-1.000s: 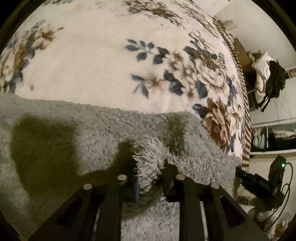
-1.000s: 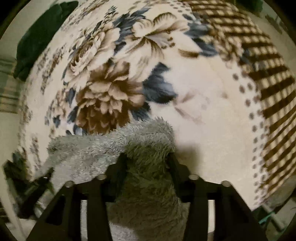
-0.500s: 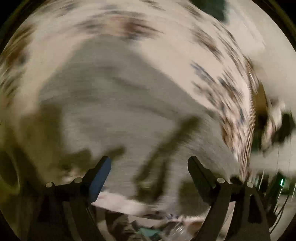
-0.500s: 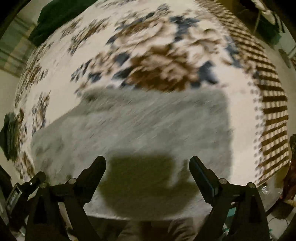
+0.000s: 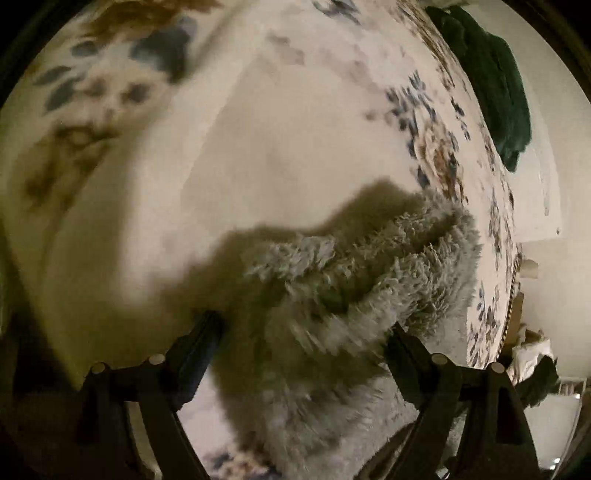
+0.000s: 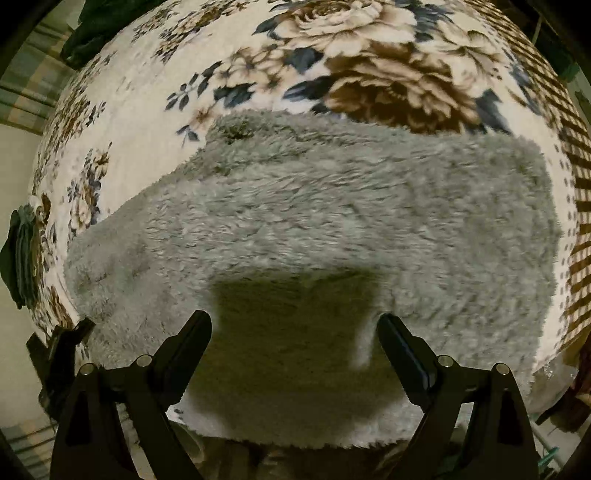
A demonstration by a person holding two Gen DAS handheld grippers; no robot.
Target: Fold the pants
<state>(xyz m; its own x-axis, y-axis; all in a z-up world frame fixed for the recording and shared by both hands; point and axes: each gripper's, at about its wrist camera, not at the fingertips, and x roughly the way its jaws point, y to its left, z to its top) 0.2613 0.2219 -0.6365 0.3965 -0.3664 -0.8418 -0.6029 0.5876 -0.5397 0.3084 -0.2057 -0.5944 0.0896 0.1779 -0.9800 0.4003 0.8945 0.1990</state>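
Observation:
The fluffy grey pants (image 6: 332, 229) lie folded into a broad rectangle on the floral blanket (image 6: 369, 62). My right gripper (image 6: 293, 328) is open and empty, hovering above the near edge of the pants. In the left wrist view, my left gripper (image 5: 303, 332) is open, with a folded end of the grey pants (image 5: 351, 280) lying between and beyond its fingers. I cannot tell whether the fingers touch the fabric.
A dark green garment (image 5: 491, 77) lies at the far edge of the bed, also showing in the right wrist view (image 6: 99, 26). The blanket's striped border (image 6: 576, 177) marks the bed's right edge. The left gripper's black body (image 6: 62, 354) shows at the lower left.
Both grippers were shut on the pants a second ago, then opened and let go. The right gripper pulled back above the folded pants. The left gripper swung round to one end of them.

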